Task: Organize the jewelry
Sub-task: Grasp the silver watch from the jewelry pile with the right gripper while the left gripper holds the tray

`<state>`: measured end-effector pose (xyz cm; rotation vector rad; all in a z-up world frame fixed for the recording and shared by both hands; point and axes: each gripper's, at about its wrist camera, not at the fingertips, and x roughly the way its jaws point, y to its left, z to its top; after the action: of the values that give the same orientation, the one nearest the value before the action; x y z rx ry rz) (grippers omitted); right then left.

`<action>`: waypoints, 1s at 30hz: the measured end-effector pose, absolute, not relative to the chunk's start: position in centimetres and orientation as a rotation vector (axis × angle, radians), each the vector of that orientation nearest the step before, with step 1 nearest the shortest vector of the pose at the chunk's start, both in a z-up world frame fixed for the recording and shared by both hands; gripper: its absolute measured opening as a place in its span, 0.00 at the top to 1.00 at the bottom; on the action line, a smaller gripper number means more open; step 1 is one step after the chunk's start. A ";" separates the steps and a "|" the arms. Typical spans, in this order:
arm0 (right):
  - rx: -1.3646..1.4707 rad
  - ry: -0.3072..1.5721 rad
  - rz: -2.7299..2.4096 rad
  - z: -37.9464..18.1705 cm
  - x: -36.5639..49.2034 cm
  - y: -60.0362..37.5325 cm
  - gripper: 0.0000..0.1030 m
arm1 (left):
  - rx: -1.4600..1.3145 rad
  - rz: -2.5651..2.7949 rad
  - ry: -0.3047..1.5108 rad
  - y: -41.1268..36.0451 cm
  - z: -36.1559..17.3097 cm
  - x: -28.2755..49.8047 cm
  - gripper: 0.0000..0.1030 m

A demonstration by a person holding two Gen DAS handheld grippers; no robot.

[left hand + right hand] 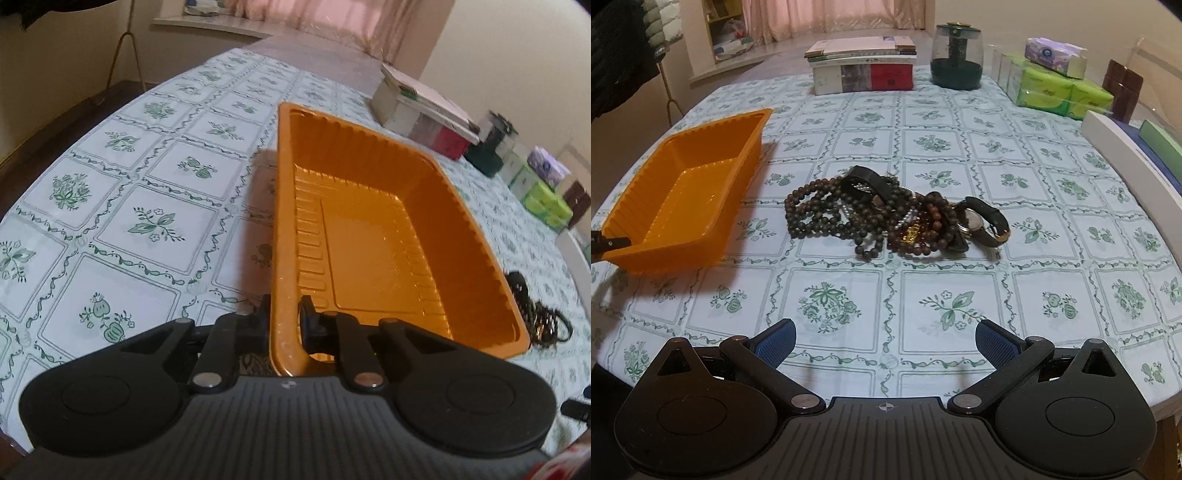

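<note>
- Orange tray (369, 236): its near rim is clamped in the left tongs (284, 321).
- Right tongs (885, 343): wide apart, holding nothing, above the desk (849, 295).
- Beaded bracelets (849, 214) and a watch (982, 221) lie heaped beside the tray.

Open tablecloth (827, 295) is lying clear between the right gripper (885, 341) and the jewelry pile (897, 214) at twelve o'clock. The orange tray (683, 199) is blocking ten o'clock; books (862, 70), a jar (956, 59) and tissue packs (1056, 81) are crowding the far edge.
</note>
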<state>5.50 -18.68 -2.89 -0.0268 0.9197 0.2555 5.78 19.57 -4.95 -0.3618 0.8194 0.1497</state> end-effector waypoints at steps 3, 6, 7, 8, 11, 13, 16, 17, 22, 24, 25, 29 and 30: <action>-0.013 0.915 0.253 -2.8 5.5 -18.9 0.00 | -0.351 0.138 0.843 19.6 -5.1 6.0 0.88; -0.012 0.907 0.261 -2.7 5.3 -18.9 0.00 | -0.302 0.129 0.837 19.0 -4.5 5.9 0.89; -0.011 0.905 0.263 -2.6 5.3 -18.8 0.00 | -0.262 0.131 0.820 18.7 -4.0 5.8 0.89; -0.011 0.904 0.264 -2.6 5.2 -18.8 0.00 | -0.217 0.131 0.802 18.2 -3.5 5.5 0.89; -0.004 0.897 0.264 -2.6 5.3 -19.0 0.00 | -0.138 0.124 0.769 17.6 -2.0 5.2 0.90; 0.003 0.894 0.264 -2.6 5.3 -19.1 0.00 | -0.119 0.110 0.771 17.6 -1.6 5.4 0.90; 0.016 0.890 0.265 -2.6 5.2 -19.4 0.00 | -0.072 0.099 0.767 17.4 -1.1 5.5 0.90; 0.021 0.890 0.265 -2.7 5.2 -19.5 0.00 | -0.077 0.095 0.763 17.4 -0.9 5.5 0.90; 0.051 0.891 0.248 -3.1 5.3 -20.4 0.00 | -0.139 0.088 0.744 18.4 0.0 6.3 0.97; 0.066 0.888 0.238 -3.4 5.4 -20.9 0.00 | -0.108 0.092 0.738 18.1 0.6 6.6 0.97; 0.073 0.887 0.232 -3.5 5.4 -21.2 0.00 | -0.085 0.097 0.735 17.8 0.8 6.6 0.97; 0.099 0.878 0.204 -4.0 5.8 -22.4 0.00 | 0.060 0.121 0.709 15.7 2.1 6.7 0.97; 0.104 0.873 0.201 -4.1 6.0 -22.7 0.00 | 0.093 0.126 0.705 15.0 2.3 6.8 0.97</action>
<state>5.98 -22.71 -4.12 0.1038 0.8734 0.2012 6.80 15.05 2.25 0.0929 0.7048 0.1263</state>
